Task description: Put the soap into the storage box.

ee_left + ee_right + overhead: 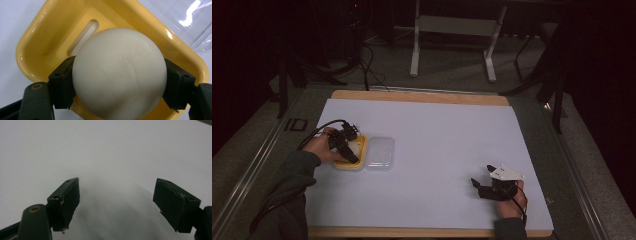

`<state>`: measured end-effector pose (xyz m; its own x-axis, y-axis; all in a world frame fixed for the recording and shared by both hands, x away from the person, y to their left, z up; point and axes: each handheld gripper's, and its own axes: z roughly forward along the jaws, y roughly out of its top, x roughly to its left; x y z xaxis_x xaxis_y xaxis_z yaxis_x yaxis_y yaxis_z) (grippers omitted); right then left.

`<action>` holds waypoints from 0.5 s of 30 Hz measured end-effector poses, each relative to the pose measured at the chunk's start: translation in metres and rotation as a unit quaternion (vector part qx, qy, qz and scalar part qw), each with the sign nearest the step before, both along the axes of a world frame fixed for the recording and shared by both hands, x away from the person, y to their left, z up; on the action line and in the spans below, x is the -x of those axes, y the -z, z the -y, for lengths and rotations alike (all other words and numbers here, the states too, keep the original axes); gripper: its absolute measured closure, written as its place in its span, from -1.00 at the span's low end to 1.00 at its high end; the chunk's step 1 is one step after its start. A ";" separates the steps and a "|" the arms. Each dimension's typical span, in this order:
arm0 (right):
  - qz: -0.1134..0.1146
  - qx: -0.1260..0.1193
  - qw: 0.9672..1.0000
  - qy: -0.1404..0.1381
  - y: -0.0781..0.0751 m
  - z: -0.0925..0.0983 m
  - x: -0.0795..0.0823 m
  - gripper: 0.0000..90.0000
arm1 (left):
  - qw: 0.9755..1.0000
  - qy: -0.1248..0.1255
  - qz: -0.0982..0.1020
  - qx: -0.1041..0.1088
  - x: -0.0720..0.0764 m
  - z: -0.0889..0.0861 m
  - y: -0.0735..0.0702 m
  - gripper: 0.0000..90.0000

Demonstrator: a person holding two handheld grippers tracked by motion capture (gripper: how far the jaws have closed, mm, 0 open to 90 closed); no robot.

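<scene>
Right gripper (484,189) sits near the front right of the white table sheet (447,145), held by the person's right hand (510,204), grey three-cornered plate on top. In the right gripper view its jaws stand spread wide over bare white sheet, nothing between them.

Left forearm in a dark green sleeve (287,195) comes in from the bottom left. Left hand (321,146) holds the left gripper (353,159) at the left side of the sheet, cable looping off behind it, tips pointing down into a yellow tray (349,165).

In the left gripper view a white round ball (120,75), smooth and matte like dough or soap, sits between the two black pads (61,85). Both pads look to meet its sides, left and right; whether they press on it or just touch cannot be told. The ball sits inside the yellow tray (37,37), over its raised floor, with a slot in that floor showing just past the ball.

Just beside the tray, on its right in the high view, lies a clear plastic lid (380,152), flat on the sheet, edge close to the tray, touching or not unclear. Same lid shows at the top right corner of the left gripper view (190,22).

Beyond the sheet: wooden table edge (419,96), then a dim floor with white stand legs (452,40) and cables.
</scene>
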<state>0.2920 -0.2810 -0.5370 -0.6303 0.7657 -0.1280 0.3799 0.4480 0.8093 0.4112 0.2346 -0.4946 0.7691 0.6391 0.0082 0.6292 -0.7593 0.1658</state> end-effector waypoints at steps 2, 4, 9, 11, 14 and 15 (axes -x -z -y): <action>0.000 0.000 1.000 0.000 0.000 0.000 0.000 -0.53 | 1.000 0.006 -0.003 -0.005 0.000 0.002 0.002 -0.53; 0.000 0.000 1.000 0.000 0.000 0.000 0.000 -0.53 | 1.000 0.008 -0.003 -0.007 0.001 0.004 0.002 -0.56; 0.001 0.000 1.000 -0.001 0.000 0.000 0.000 -0.53 | 1.000 0.007 -0.003 0.001 0.001 0.002 0.002 -0.62; 0.000 0.000 1.000 -0.001 0.000 0.000 0.000 -0.53 | 1.000 0.009 0.000 0.001 0.002 0.001 0.002 -0.64; 0.000 0.000 1.000 -0.001 0.000 0.000 0.000 -0.53 | 1.000 0.009 0.004 0.006 0.003 0.000 0.000 -0.66; 0.000 0.000 1.000 -0.001 0.000 0.000 0.000 -0.53 | 1.000 0.009 0.004 0.007 0.004 0.000 -0.001 -0.66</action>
<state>0.2920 -0.2809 -0.5370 -0.6312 0.7648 -0.1287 0.3791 0.4490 0.8091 0.4077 0.2348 -0.4936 0.7806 0.6250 0.0060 0.6137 -0.7683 0.1817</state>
